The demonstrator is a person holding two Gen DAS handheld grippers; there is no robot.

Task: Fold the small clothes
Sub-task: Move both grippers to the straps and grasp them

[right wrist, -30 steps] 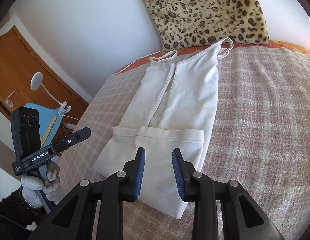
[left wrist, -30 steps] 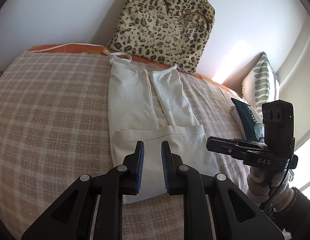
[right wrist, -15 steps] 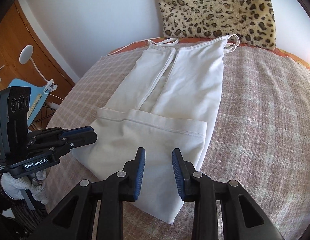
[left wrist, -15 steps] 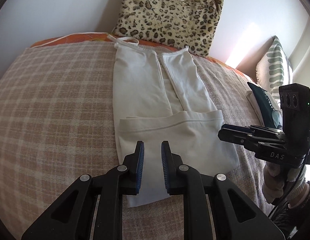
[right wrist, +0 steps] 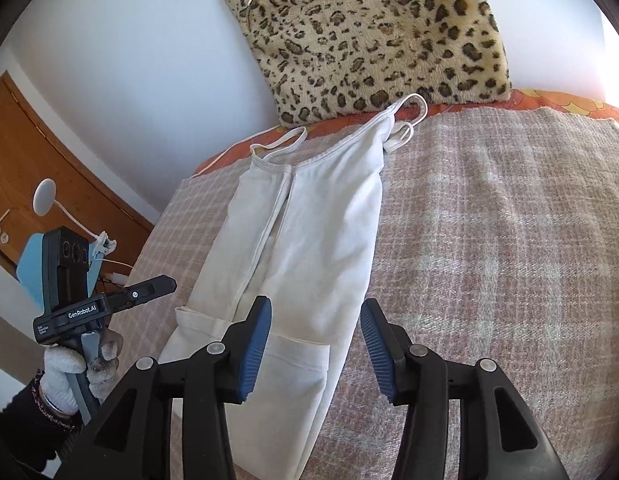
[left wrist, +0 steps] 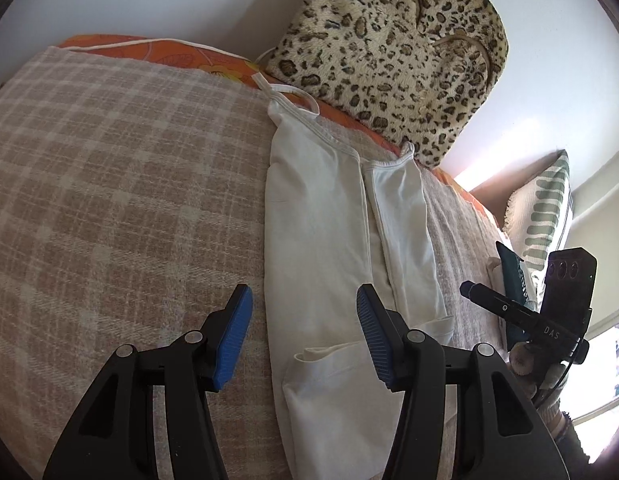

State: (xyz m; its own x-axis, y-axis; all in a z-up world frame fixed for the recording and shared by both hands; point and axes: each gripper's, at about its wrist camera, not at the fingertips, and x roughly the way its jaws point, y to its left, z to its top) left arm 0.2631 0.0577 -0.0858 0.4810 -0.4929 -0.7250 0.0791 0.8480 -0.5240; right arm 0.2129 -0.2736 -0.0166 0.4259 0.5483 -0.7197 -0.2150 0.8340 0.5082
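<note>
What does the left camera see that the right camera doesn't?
Only the left wrist view shows the striped green pillow, a dark folded cloth beside it, and the right gripper from the side.

Only the right wrist view shows the wooden door, the round white lamp, a blue chair and the gloved hand holding the left gripper.

Both show the white top folded long on the checked blanket, the leopard cushion, and open blue-padded jaws that have just been opening, holding nothing.
</note>
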